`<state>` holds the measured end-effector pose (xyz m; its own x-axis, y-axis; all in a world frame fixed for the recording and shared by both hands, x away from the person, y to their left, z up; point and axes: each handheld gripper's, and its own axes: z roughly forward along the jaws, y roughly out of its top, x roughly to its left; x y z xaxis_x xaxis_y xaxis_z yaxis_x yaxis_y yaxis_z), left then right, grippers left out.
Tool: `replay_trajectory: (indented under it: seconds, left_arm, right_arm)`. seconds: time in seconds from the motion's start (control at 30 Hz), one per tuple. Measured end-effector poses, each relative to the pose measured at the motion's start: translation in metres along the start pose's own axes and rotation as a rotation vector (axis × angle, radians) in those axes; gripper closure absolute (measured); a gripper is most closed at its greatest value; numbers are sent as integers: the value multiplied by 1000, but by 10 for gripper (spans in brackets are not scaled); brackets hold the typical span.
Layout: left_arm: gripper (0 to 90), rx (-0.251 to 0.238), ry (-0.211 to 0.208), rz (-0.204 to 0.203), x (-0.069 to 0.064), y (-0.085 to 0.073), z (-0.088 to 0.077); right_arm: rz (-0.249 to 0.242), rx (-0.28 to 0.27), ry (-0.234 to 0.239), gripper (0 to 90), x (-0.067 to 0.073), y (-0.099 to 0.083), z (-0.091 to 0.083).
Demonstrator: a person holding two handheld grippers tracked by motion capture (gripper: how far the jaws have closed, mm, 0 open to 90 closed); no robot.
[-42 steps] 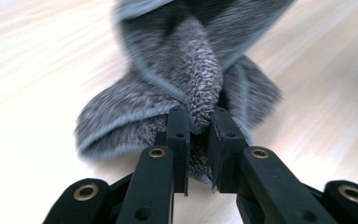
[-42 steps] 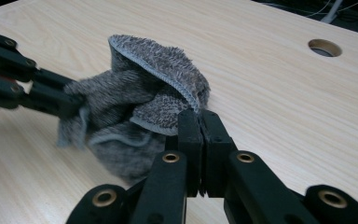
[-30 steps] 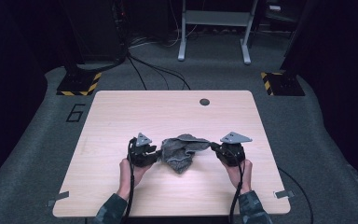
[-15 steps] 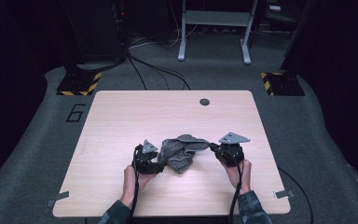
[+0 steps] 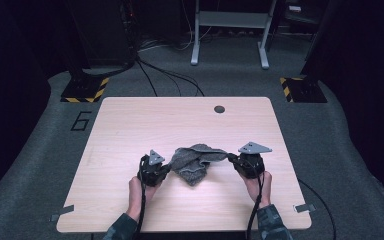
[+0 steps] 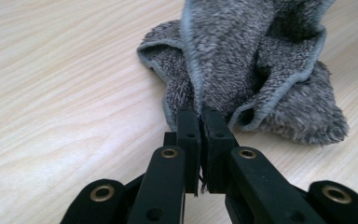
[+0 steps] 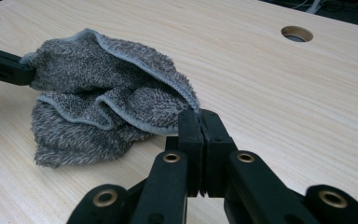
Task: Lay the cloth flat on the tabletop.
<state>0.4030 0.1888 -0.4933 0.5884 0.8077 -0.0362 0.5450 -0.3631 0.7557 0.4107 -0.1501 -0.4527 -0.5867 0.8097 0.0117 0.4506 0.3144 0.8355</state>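
Even overhead light brightens the worktop (image 5: 130, 130), while the floor (image 5: 360, 165) and room around it sink into dark. The high view is soft; close views sharp, with faint shadows under the towel (image 6: 261, 70).

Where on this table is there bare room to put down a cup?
Plenty: the whole far half of the table, from the grey towel back to the round hole, is bare wood. The near strip between the two forearms is free too. It is crowded only mid-table, where the left gripper and right gripper pinch the towel's ends.
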Motion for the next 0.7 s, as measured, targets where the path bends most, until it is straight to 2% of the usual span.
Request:
replay_trajectory:
  seconds: [0.17,0.43,0.53,0.63,0.7]
  left_arm:
    - [876,-9,9,-12,7,-3,-4]
    - [871,-3,-12,1,16,-3,-18]
    - [862,-3,-14,-8,21,-4,-20]
    - [871,22,-17,20,21,-5,-21]
    - [877,13,-15,24,18,-6,-21]
  right_arm:
    - [13,3,-2,887,-2,-2,-2]
    - [51,8,28,888,-11,-11,-9]
    - [52,7,26,889,-13,-14,-12]
    - [59,12,27,890,-13,-16,-13]
    - [58,17,31,890,-12,-17,-14]
